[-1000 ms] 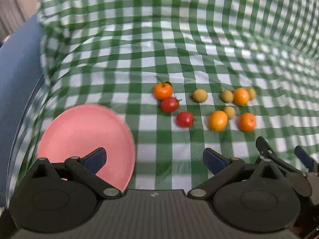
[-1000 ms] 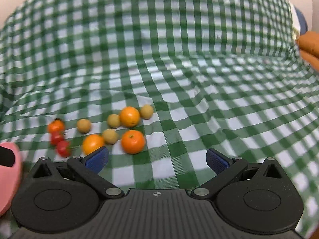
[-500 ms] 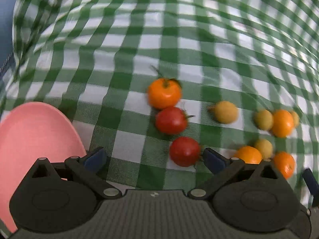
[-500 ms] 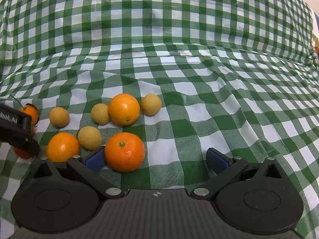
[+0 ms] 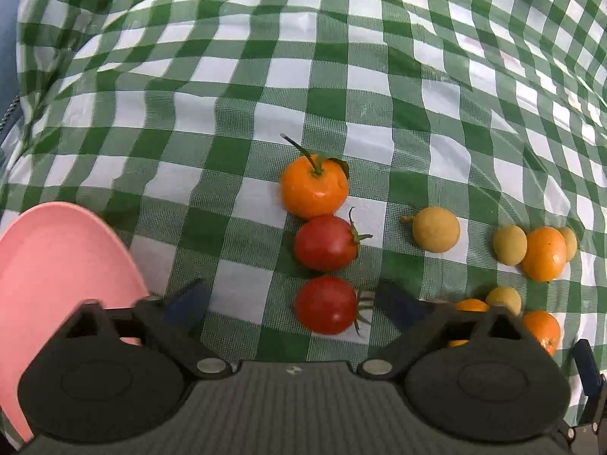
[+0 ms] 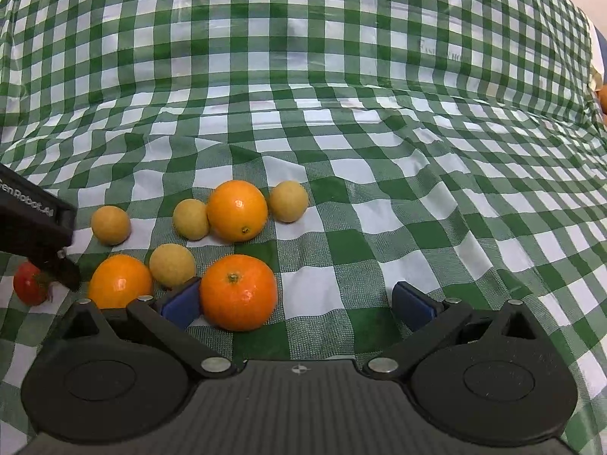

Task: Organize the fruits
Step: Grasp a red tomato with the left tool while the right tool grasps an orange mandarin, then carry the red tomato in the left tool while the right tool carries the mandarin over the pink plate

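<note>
Both grippers have dropped in closer to the fruit than a moment ago, so everything looks bigger now. Going left to right on the green checked tablecloth (image 5: 341,76): pink plate (image 5: 57,265) at the far left, then a stemmed orange (image 5: 314,186) with two tomatoes lined up below it, the upper tomato (image 5: 325,242) and the near tomato (image 5: 325,305). Further right there's a lone yellow fruit (image 5: 436,229), then a cluster of oranges and small yellow fruits.

Left gripper (image 5: 288,305) is spread wide with the near tomato sitting between its fingers, nothing pinched, right fingertip just beside its stem.

Right gripper (image 6: 296,303) is wide open too, with a big orange (image 6: 239,292) right against its left finger (image 6: 180,303), not squeezed.
</note>
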